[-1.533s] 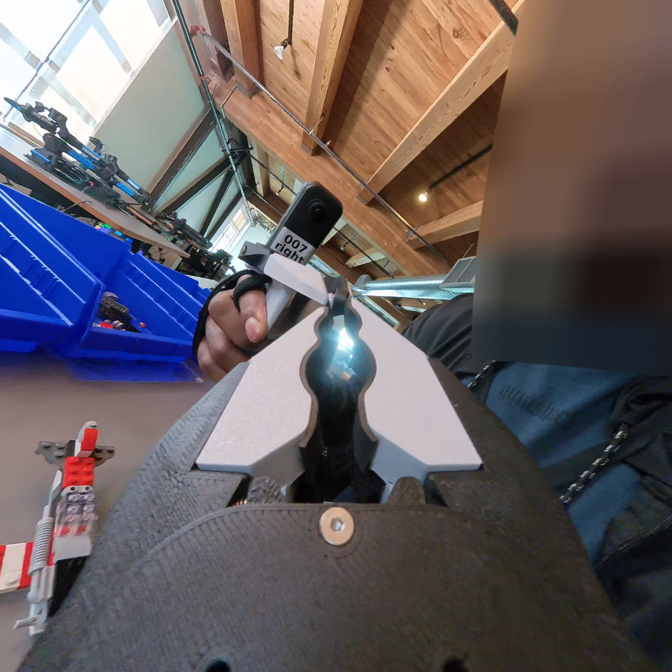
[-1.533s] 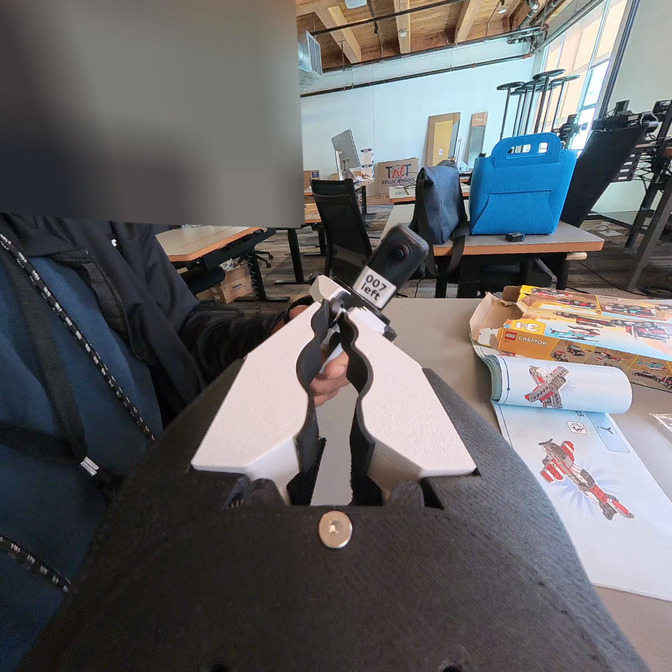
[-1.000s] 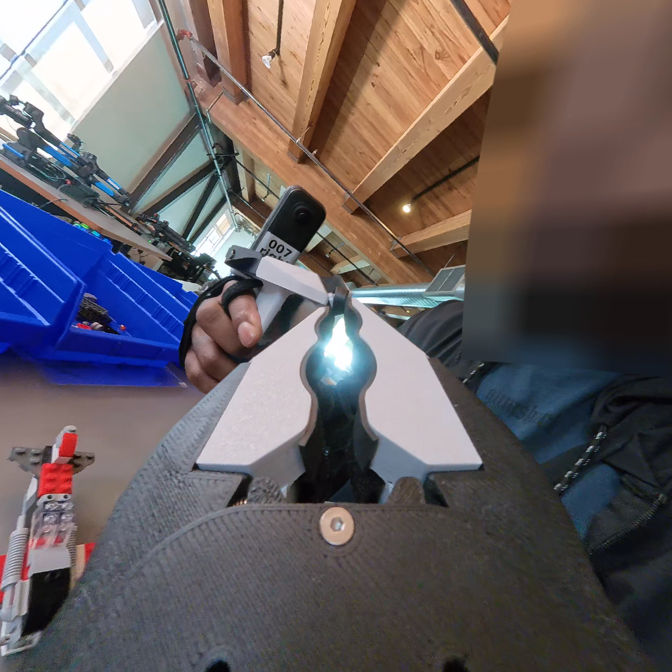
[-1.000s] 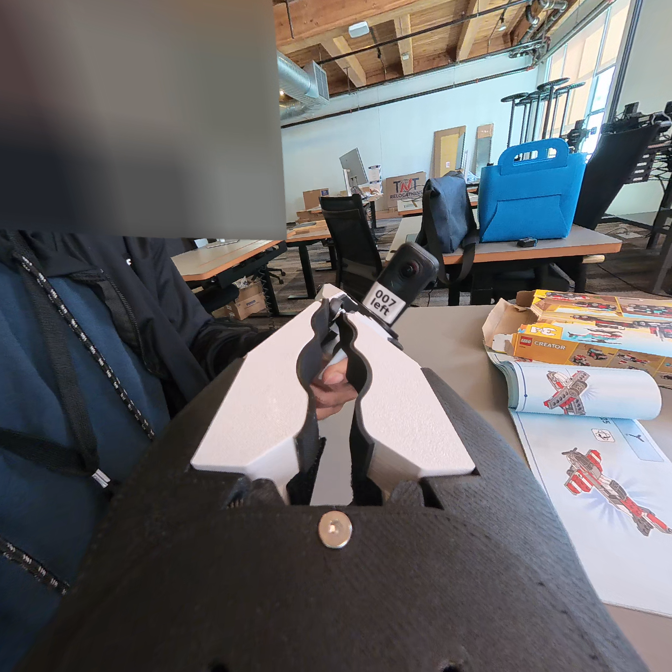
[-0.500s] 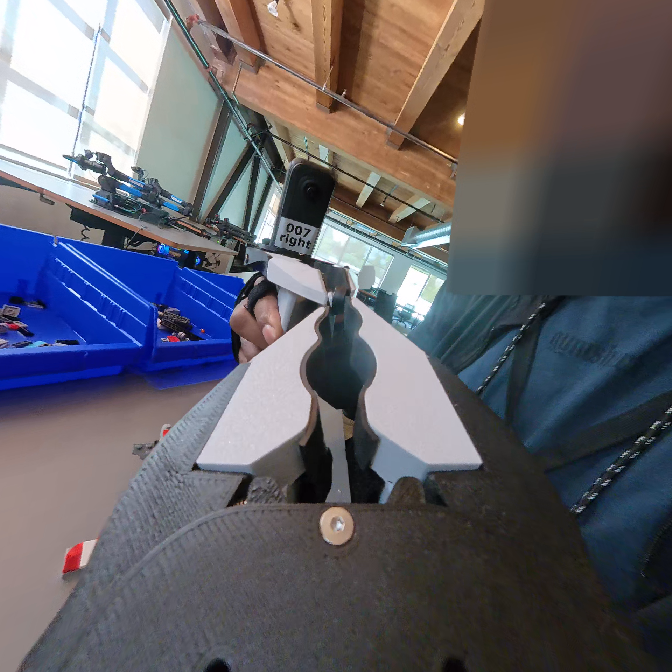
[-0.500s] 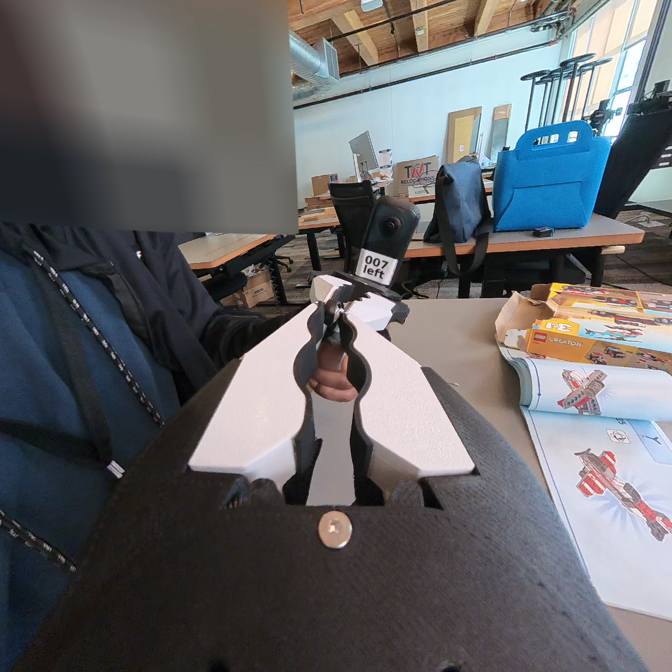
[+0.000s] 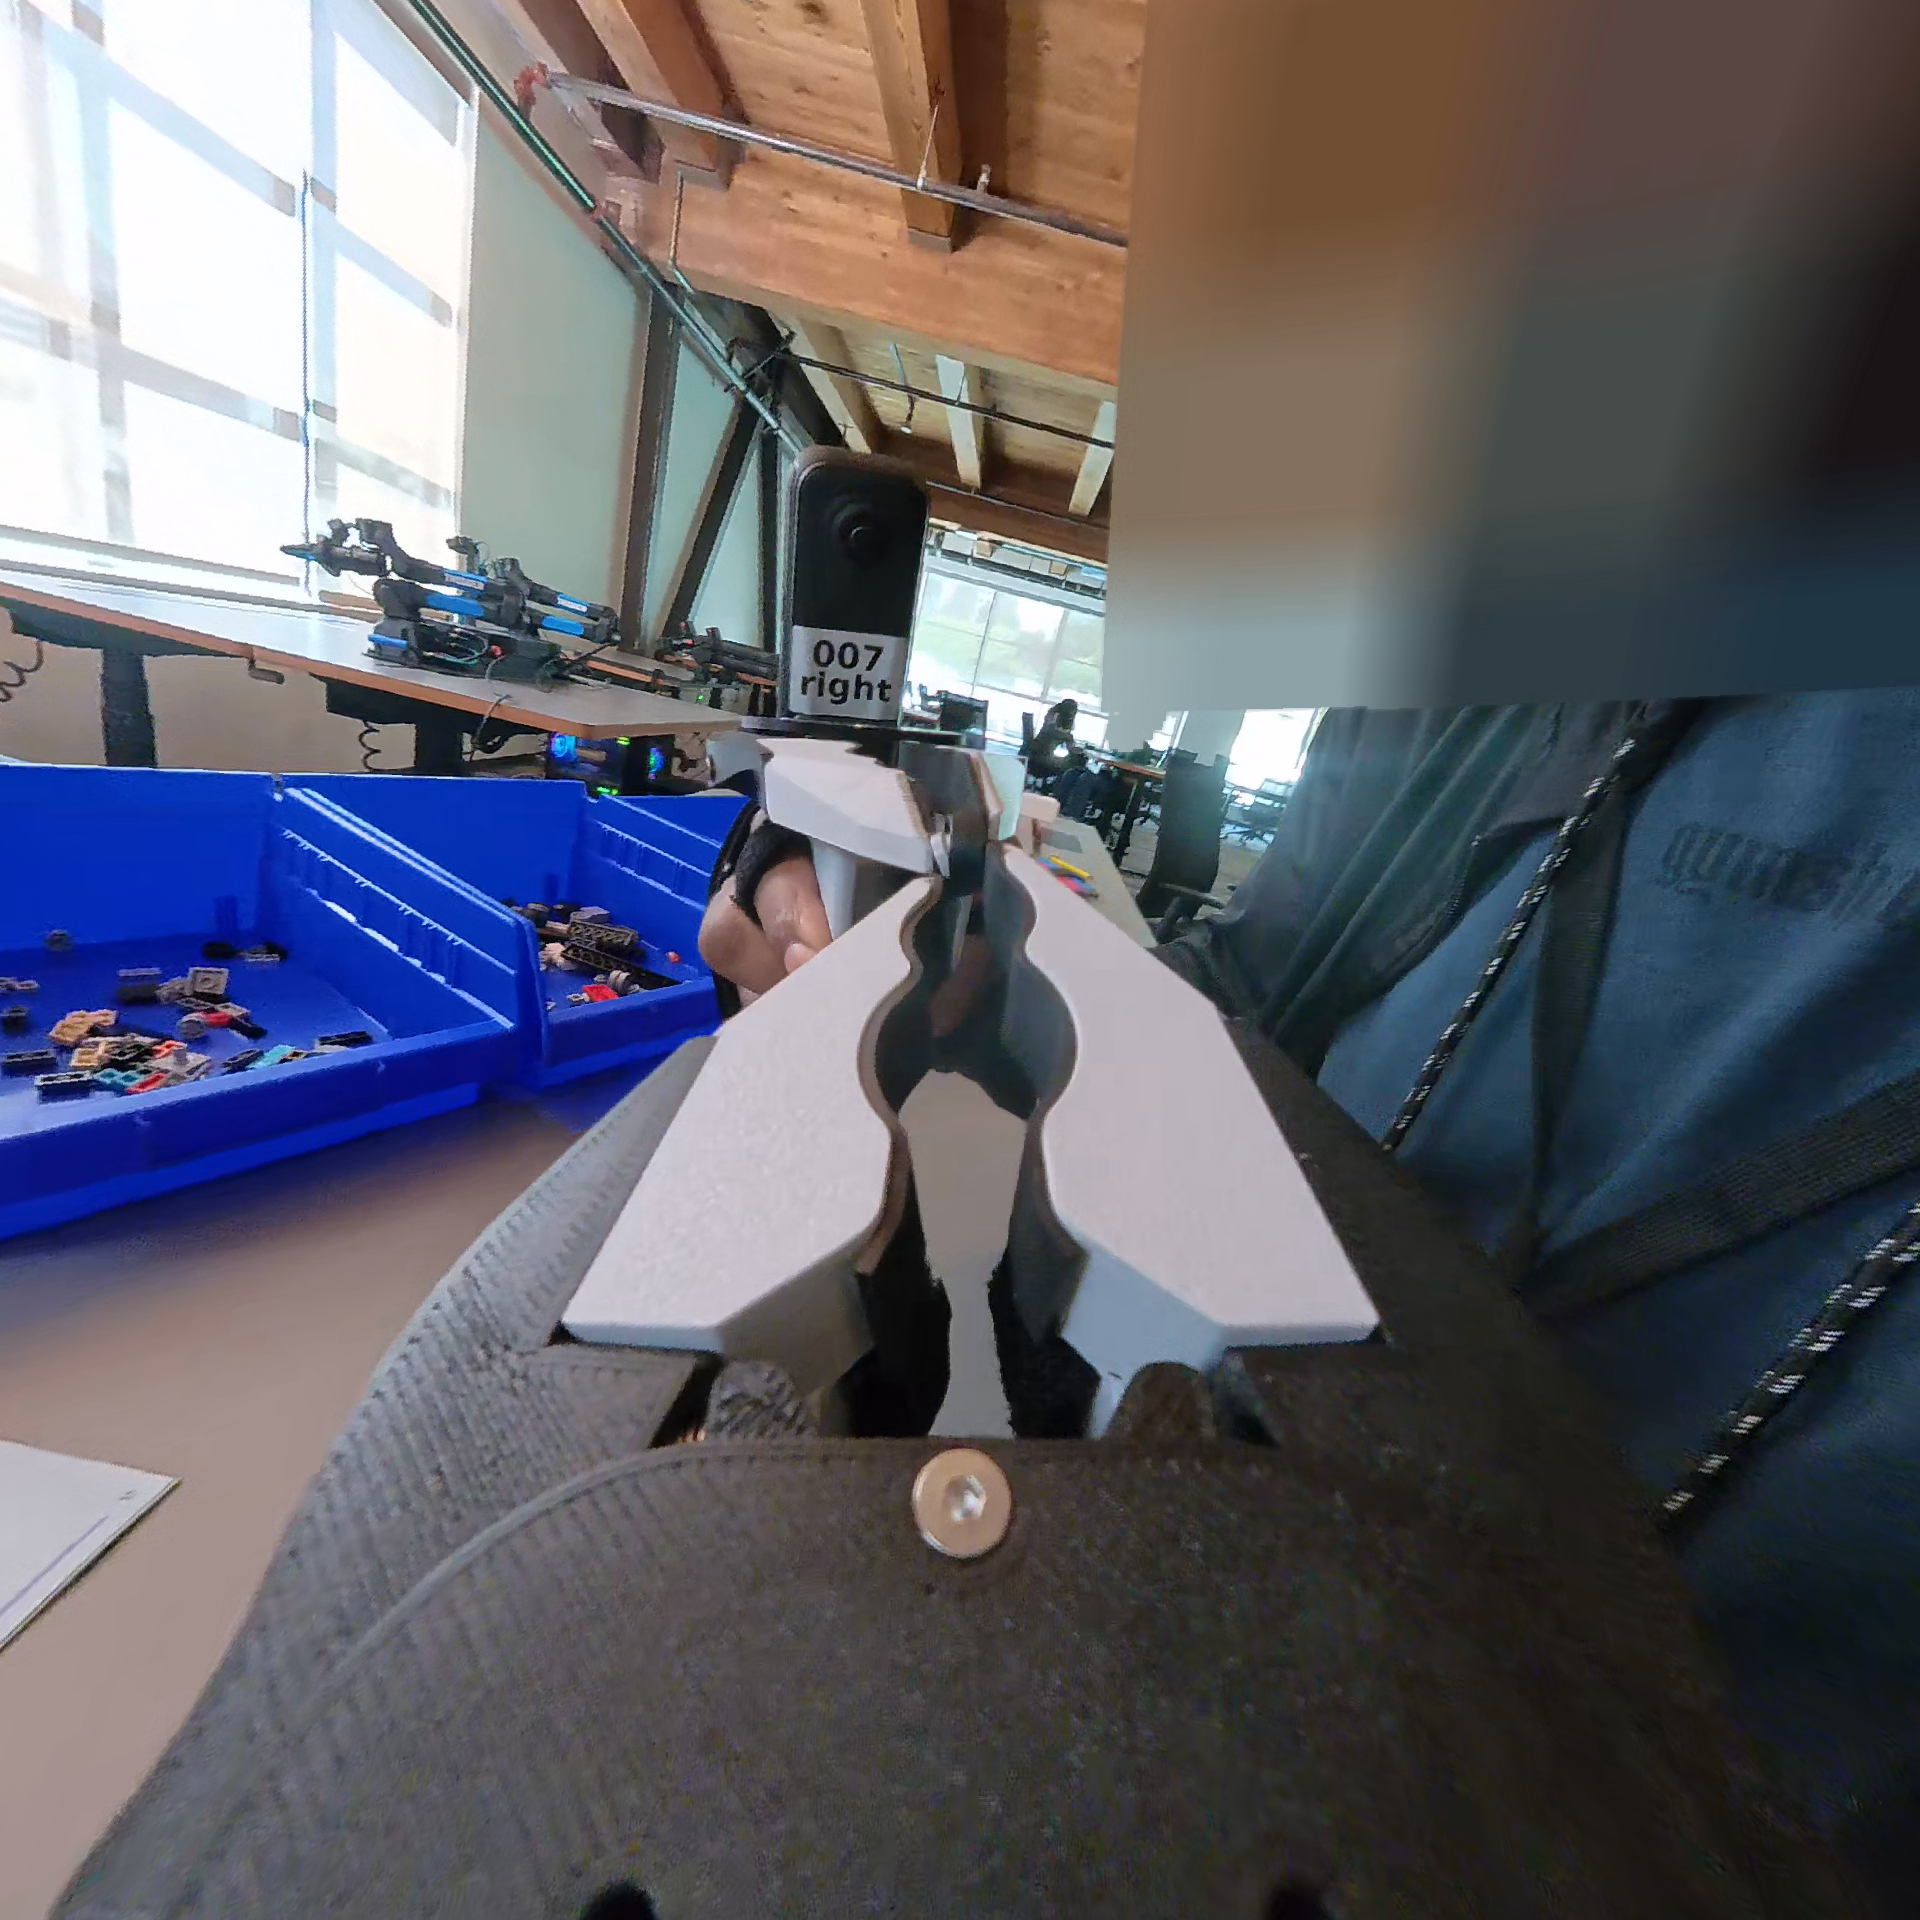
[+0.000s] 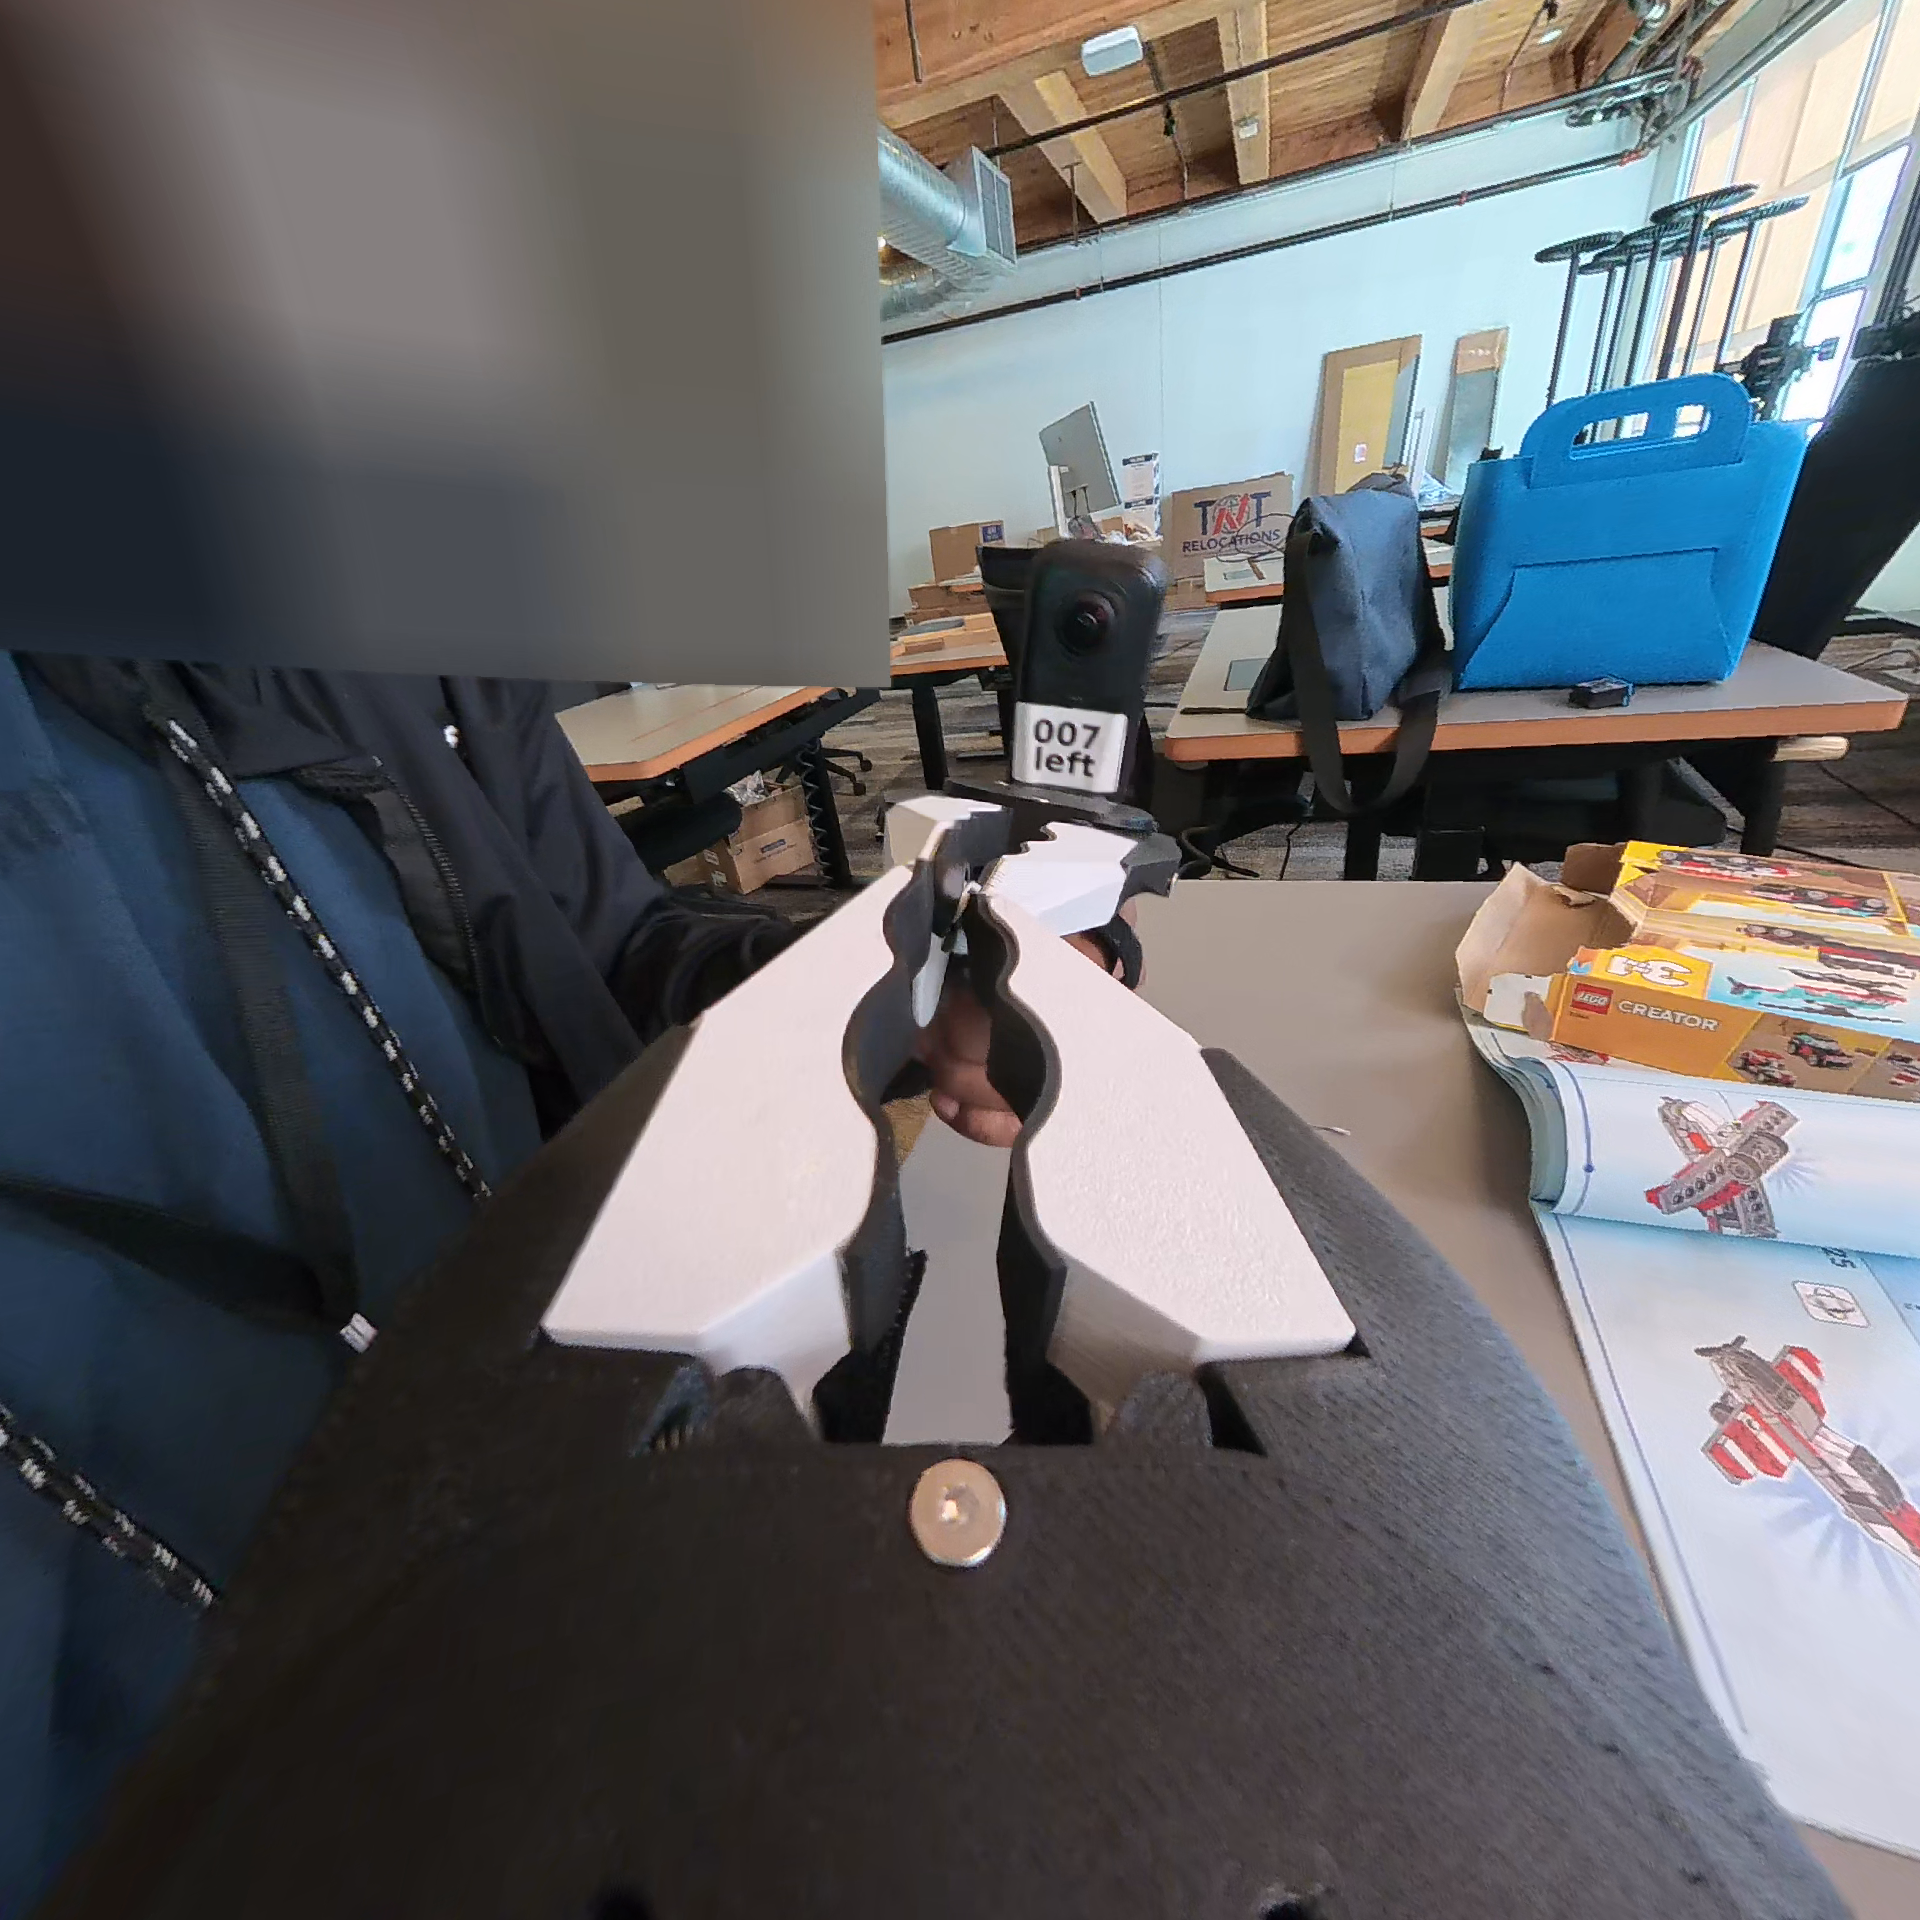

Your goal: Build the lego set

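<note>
My two grippers face each other tip to tip above the grey table [image 7: 260,1351]. My left gripper [image 7: 971,883] has its jaws closed at the tips, right against the right gripper's white fingers [image 7: 852,821]. My right gripper [image 8: 951,899] is also closed at the tips, touching the left gripper's fingers [image 8: 1049,873]. I cannot tell whether a small piece sits between any tips. Loose Lego pieces [image 7: 125,1039] lie in a blue bin [image 7: 260,1101]. The open instruction booklet [image 8: 1714,1351] and the yellow Lego box [image 8: 1714,987] lie on the table.
A second blue bin [image 7: 613,1029] holds more pieces. A white sheet corner [image 7: 52,1527] lies at the left table edge. The person's blue jacket [image 7: 1610,1039] is close behind both grippers. Desks, chairs and a blue bag [image 8: 1621,561] stand beyond the table. My two grippers' fingertips are within a few centimetres of each other.
The left wrist view has tilted down from the ceiling to level, and the partly built red and grey model has left its lower left. Both grippers stay closed, tips together.
</note>
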`<act>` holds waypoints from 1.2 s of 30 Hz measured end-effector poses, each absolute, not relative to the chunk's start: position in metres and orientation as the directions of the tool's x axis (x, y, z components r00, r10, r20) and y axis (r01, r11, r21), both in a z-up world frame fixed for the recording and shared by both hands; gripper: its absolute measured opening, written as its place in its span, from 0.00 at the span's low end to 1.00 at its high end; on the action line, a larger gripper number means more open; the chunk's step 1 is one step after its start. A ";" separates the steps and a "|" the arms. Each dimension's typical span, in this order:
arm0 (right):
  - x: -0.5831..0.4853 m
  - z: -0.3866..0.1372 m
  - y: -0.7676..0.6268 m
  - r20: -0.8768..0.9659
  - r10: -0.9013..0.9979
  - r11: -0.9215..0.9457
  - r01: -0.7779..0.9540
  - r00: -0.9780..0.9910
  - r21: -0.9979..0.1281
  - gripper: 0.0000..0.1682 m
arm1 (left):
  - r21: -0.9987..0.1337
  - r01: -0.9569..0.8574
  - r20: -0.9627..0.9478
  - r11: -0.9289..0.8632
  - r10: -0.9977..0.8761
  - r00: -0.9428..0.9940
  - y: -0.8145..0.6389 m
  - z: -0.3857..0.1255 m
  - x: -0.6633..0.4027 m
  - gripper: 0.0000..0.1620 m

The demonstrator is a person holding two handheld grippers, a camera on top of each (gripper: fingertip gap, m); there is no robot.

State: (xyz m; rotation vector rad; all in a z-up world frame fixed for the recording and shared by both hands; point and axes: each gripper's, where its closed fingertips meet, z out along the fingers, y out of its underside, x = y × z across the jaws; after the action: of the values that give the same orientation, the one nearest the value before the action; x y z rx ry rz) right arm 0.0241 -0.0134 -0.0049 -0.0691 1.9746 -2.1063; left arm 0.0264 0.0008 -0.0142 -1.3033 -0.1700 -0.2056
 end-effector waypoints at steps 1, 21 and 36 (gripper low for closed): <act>0.023 -0.006 -0.013 -0.132 -0.208 -0.043 0.144 -0.969 -0.989 0.04 | -0.940 0.236 0.233 0.244 -0.044 0.972 0.001 -0.015 0.026 0.04; 0.023 -0.009 -0.015 -0.078 -0.155 0.018 0.076 -0.985 -0.997 0.05 | -0.981 0.097 0.108 0.171 0.056 0.993 0.000 -0.020 0.024 0.03; 0.027 -0.010 -0.014 -0.069 -0.186 0.016 0.067 -0.980 -0.998 0.04 | -0.980 0.124 0.129 0.155 0.021 0.991 0.004 -0.022 0.029 0.04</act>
State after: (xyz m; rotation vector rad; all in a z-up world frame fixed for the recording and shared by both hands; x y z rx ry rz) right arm 0.0275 -0.0135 -0.0096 -0.1251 2.1023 -2.0812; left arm 0.0286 0.0037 -0.0215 -1.4148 -0.1216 -0.0740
